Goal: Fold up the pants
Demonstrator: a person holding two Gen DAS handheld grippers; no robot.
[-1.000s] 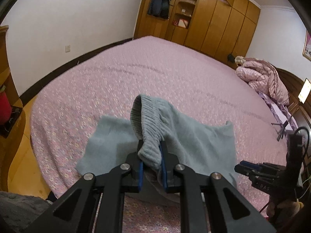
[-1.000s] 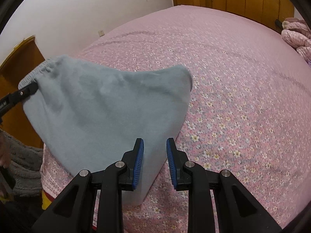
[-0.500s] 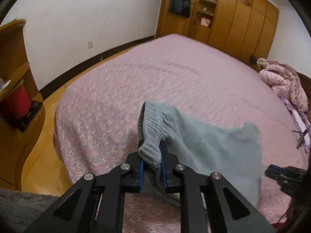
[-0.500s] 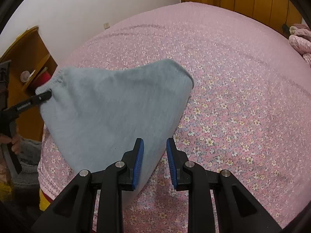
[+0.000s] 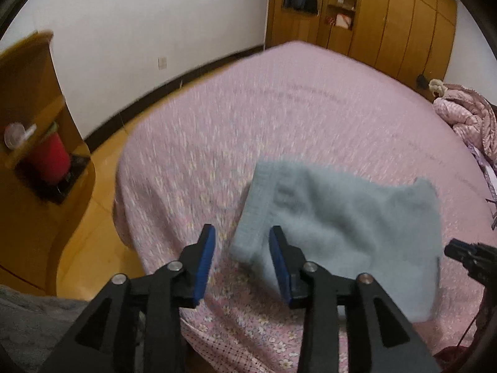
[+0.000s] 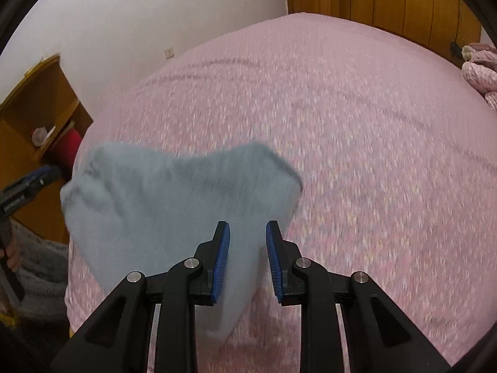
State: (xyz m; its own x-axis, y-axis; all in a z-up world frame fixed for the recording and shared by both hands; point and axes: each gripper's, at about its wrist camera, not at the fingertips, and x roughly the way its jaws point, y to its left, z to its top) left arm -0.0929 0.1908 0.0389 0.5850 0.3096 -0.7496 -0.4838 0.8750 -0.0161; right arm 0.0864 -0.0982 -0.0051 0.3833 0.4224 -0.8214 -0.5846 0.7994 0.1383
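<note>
The grey-blue pants (image 5: 341, 223) lie folded over near the corner of the pink flowered bed (image 5: 279, 108); their ribbed waistband edge faces my left gripper (image 5: 242, 248). Its jaws are opening, and the waistband corner sits just ahead of the right pad, not pinched. In the right wrist view the pants (image 6: 174, 199) spread left of my right gripper (image 6: 247, 248). Its pads stand a little apart above the cloth's near edge, with nothing pressed between them. The left gripper (image 6: 28, 186) shows at the left edge, and the right gripper (image 5: 466, 255) at the pants' right side.
A wooden nightstand (image 5: 31, 155) holding a red object (image 5: 49, 155) stands left of the bed, beside wooden floor. A wooden wardrobe (image 5: 388, 25) fills the far wall. A pink quilt (image 5: 466, 115) is bunched at the bed's far right. A grey sleeve (image 6: 40, 255) shows at the left.
My left gripper has opened and let go of the waistband, and the lifted cloth has sunk flat onto the bed. Both grippers have shifted, with the nightstand now larger in view.
</note>
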